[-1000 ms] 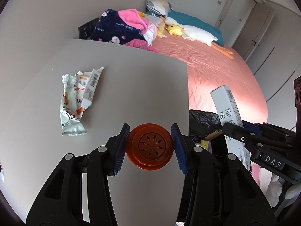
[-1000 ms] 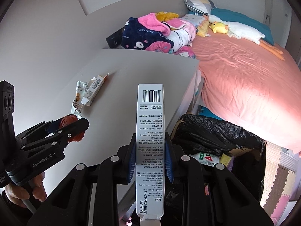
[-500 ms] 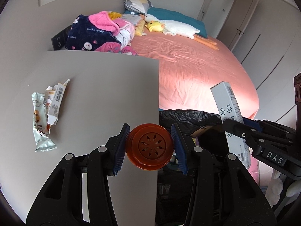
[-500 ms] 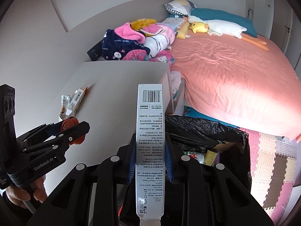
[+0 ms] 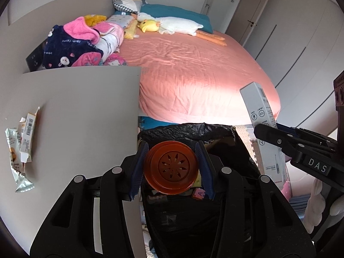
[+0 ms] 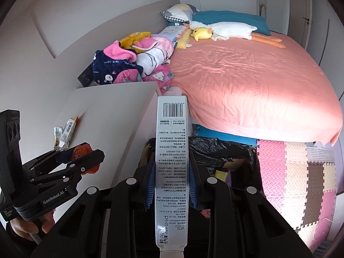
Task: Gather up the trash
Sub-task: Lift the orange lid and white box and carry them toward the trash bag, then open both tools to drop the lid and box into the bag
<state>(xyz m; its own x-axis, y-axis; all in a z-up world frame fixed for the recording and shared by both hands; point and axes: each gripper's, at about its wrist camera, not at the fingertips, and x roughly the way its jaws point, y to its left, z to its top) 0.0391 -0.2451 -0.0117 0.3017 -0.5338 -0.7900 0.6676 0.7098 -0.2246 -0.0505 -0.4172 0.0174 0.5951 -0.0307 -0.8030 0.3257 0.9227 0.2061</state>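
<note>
Trash was pinched in both grippers, an orange lid in your left gripper and a long box in your right gripper, low centre over the black bin bag; you needed both centred before letting go.

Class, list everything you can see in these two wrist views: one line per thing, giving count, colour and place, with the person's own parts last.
Round lid: one, orange, in the left hand-held gripper, over the bin.
Long box: one, white, in the right hand-held gripper.
Bin bag: one, black, between table and bed.
Wrappers: a few, white and orange, on the table.
Table: one, grey, beside the bed.
Bed: one, pink sheet.
Plush duck: one, white and yellow, on the bed.
Clothes pile: one, navy and pink, on the bed.
Floor mat: one, pink and beige.
Left hand-held gripper: black, shut.
Right hand-held gripper: black, shut.
</note>
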